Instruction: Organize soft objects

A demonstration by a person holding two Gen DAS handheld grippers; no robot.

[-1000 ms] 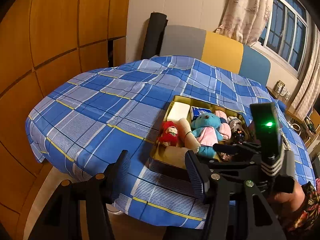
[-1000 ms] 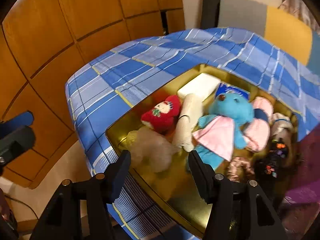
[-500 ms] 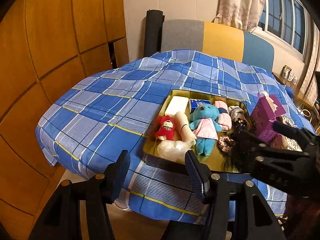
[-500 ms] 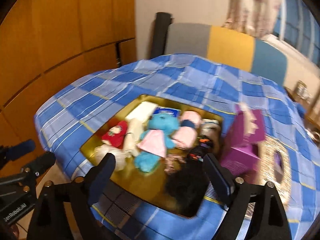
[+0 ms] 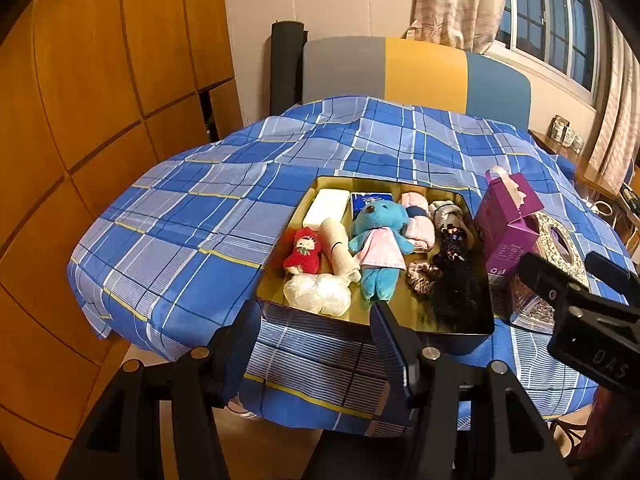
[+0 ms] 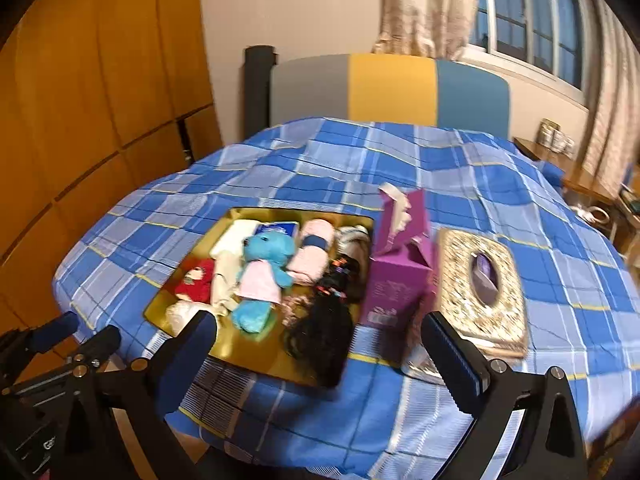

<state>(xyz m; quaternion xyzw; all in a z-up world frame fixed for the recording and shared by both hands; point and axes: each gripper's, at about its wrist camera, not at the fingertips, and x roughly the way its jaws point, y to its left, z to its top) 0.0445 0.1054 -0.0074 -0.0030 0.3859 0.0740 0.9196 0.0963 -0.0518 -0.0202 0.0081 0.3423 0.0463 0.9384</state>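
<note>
A gold tin box [image 5: 448,326] [image 6: 256,354] sits on the blue plaid bed and holds several soft things: a blue plush bear [image 5: 380,240] [image 6: 262,268], a red doll [image 5: 304,250], a white plastic bundle [image 5: 318,294], a beige roll [image 5: 338,246], pink socks [image 5: 420,224] and black hair items [image 5: 454,276]. My left gripper [image 5: 316,334] is open and empty, off the bed's near edge in front of the tin. My right gripper [image 6: 320,354] is open wide and empty, held back above the near edge.
A purple carton [image 5: 506,220] [image 6: 400,264] stands right of the tin, with an ornate tissue box [image 6: 480,284] beyond it. Wooden wardrobe panels [image 5: 80,120] stand at left. A grey, yellow and blue headboard [image 5: 416,72] is at the far end. A side table [image 6: 568,160] is at right.
Both grippers have pulled back and up from the tin. The right gripper has opened wider and swung right, bringing the purple carton and tissue box into view.
</note>
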